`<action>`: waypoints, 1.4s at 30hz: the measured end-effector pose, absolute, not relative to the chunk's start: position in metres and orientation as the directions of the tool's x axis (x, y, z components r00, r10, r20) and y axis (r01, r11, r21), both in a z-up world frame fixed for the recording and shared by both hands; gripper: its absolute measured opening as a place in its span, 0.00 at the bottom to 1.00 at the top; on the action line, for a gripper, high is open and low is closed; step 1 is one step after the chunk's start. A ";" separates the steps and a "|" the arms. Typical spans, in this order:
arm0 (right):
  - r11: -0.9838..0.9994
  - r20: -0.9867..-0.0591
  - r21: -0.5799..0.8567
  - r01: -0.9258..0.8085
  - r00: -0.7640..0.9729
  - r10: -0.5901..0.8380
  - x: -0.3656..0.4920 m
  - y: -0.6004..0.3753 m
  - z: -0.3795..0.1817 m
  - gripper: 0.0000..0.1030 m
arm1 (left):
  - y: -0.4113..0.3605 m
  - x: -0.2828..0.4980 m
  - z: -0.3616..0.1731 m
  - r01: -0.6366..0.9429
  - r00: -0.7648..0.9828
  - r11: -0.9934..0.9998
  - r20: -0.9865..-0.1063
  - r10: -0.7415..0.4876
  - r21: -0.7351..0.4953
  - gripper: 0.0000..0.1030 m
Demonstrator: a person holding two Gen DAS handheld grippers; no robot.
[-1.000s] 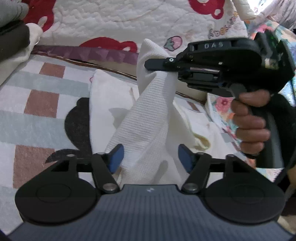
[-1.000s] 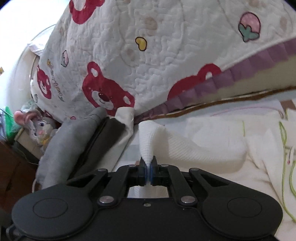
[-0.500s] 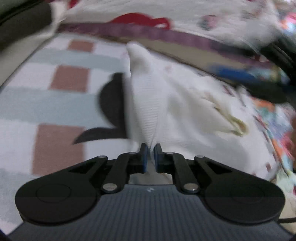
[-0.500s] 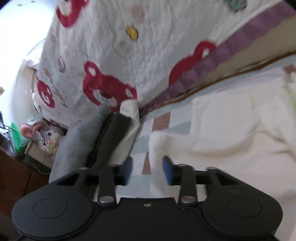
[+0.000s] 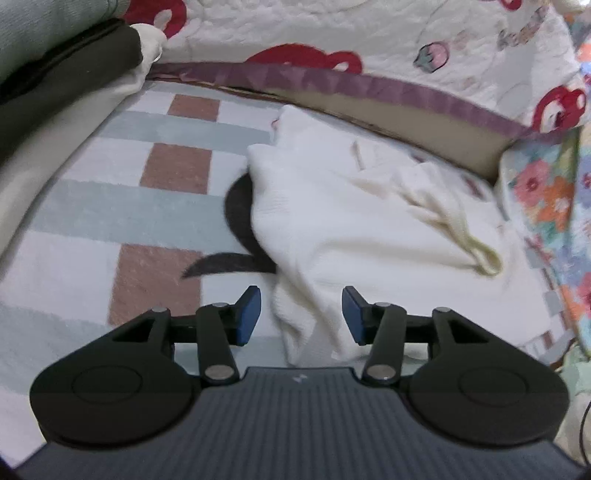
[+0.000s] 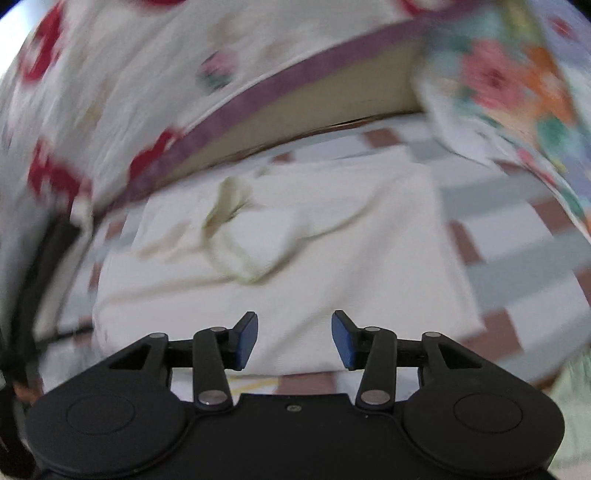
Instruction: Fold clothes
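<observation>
While no writing reads clearly, your left gripper (image 5: 300, 314) gapes around the cream knitted garment (image 5: 369, 221); your right gripper (image 6: 294, 339), spread, alone shows its far edge.

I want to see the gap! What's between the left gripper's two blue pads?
In the left wrist view, the left gripper is open, and a fold of the white garment lies between its pads, untouched.

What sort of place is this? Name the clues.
Probably a bedroom, with clothes being folded on a bed: a checked blanket underneath, a bear-print quilt piled behind, and a white garment spread on top.
</observation>
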State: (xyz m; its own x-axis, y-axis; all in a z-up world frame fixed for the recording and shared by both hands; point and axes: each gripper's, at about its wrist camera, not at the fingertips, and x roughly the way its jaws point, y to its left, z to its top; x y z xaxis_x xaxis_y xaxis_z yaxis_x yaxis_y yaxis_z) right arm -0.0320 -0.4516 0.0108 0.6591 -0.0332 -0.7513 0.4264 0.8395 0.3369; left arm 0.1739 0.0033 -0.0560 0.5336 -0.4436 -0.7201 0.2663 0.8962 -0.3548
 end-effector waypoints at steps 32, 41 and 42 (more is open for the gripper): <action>0.824 -0.613 0.373 0.427 0.780 -0.127 -0.065 -0.522 0.018 0.68 | 0.091 0.056 0.058 -0.098 0.667 0.912 -0.706 -0.236 -0.398 0.72; 0.882 -0.734 0.268 0.388 0.675 -0.074 -0.009 -0.532 0.002 0.68 | 0.030 0.133 0.047 0.043 0.669 0.940 -0.689 -0.279 -0.340 0.72; 0.888 -0.746 0.257 0.382 0.662 -0.069 -0.003 -0.533 0.000 0.68 | 0.021 0.145 0.046 0.053 0.675 0.939 -0.681 -0.284 -0.339 0.72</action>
State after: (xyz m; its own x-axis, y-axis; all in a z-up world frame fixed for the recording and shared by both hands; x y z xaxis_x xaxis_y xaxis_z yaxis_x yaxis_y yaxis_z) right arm -0.0030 -0.5329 0.0001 0.6622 -0.0691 -0.7461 0.3822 0.8877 0.2569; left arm 0.1448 0.0214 0.0460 0.6753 -0.2836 -0.6809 0.0530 0.9394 -0.3387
